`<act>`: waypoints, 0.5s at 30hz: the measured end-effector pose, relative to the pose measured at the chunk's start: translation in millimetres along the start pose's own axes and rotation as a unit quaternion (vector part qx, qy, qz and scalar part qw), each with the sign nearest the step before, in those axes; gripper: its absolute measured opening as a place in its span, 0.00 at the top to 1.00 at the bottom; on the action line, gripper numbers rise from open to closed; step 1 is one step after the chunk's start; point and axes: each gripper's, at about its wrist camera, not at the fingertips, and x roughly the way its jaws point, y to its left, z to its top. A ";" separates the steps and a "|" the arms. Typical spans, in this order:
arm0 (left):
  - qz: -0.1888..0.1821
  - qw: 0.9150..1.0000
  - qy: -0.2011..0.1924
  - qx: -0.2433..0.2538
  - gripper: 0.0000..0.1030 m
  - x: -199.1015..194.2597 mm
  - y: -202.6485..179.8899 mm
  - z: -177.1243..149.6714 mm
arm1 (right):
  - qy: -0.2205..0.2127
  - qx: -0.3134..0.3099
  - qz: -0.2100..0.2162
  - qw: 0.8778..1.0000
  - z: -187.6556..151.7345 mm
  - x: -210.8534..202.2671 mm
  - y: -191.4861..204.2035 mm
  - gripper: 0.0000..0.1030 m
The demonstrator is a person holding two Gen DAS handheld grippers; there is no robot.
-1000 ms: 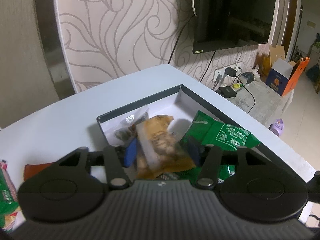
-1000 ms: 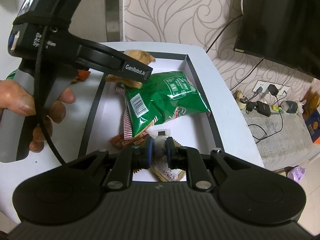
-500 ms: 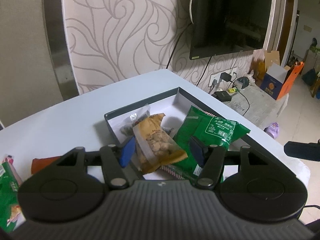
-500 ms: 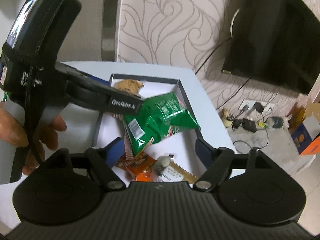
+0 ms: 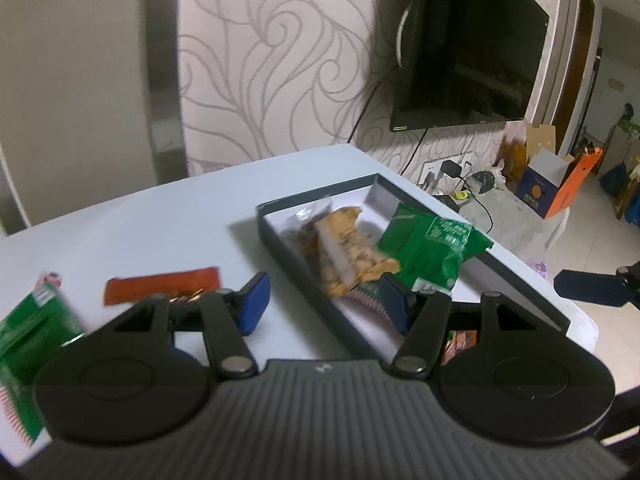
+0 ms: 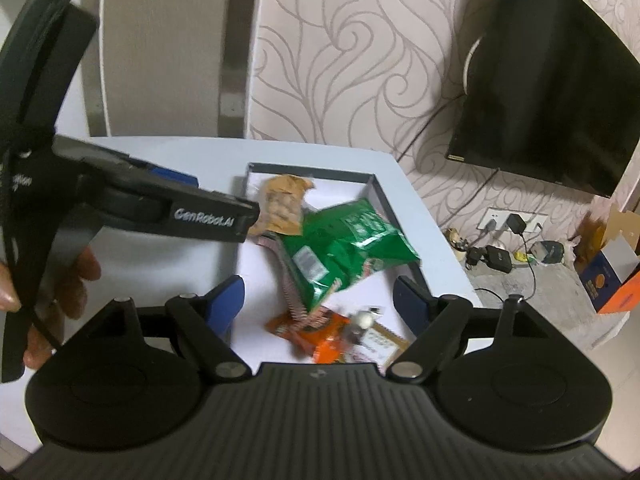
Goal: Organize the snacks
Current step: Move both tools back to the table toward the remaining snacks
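1. Snack packets lie in a shallow dark-rimmed rectangular box with a white floor (image 5: 280,236), which sits on a pale table (image 5: 160,220) near its far right corner.
2. Inside the box, a clear packet of golden-brown crunchy pieces (image 5: 344,252) lies against the box's left wall, beside a crumpled green foil snack bag (image 5: 432,248) that leans over the right rim.
3. From the right wrist view, the same green bag (image 6: 340,244) lies across the middle of the box, the golden packet (image 6: 282,204) sits toward the far end, and an orange wrapper (image 6: 320,334) lies at the near end touching a small pale card-backed packet (image 6: 380,340).
4. Left gripper (image 5: 324,304): its blue-padded jaws stand partly apart with nothing between them (the box's left wall merely shows through the gap).
5. Right gripper (image 6: 320,300): jaws spread wide, empty, hanging above the near end of the box over the orange wrapper.
6. On the table left of the box lie a flat red-orange sachet (image 5: 160,288) and, at the frame's edge, a green packet with a red-and-white border (image 5: 28,344), both outside the box.
7. A hand (image 6: 60,280) grips the left gripper's handle in the right wrist view; the pictures are somewhat blurred.
8. A dark wall-mounted screen (image 5: 464,52) hangs on the swirl-patterned wall behind the table.
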 end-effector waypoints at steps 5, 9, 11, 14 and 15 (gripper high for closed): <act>0.016 1.000 -0.009 -0.007 0.39 -27.6 25.3 -15.1 | -0.007 -0.013 0.019 1.000 5.4 -6.2 27.3 0.18; 0.041 0.999 -0.012 -0.005 0.39 -45.7 46.2 -27.5 | -0.011 -0.026 0.038 0.999 12.0 -5.3 50.3 0.18; 0.054 0.998 -0.011 -0.010 0.39 -52.5 58.4 -31.6 | -0.010 -0.032 0.051 0.998 15.9 -1.5 62.8 0.18; 0.073 0.997 -0.008 -0.020 0.39 -61.5 75.2 -36.2 | -0.004 -0.039 0.073 0.997 20.8 6.1 82.0 0.18; 0.078 0.997 -0.009 -0.022 0.39 -64.8 79.9 -37.2 | -0.002 -0.040 0.081 0.996 22.0 9.0 87.3 0.18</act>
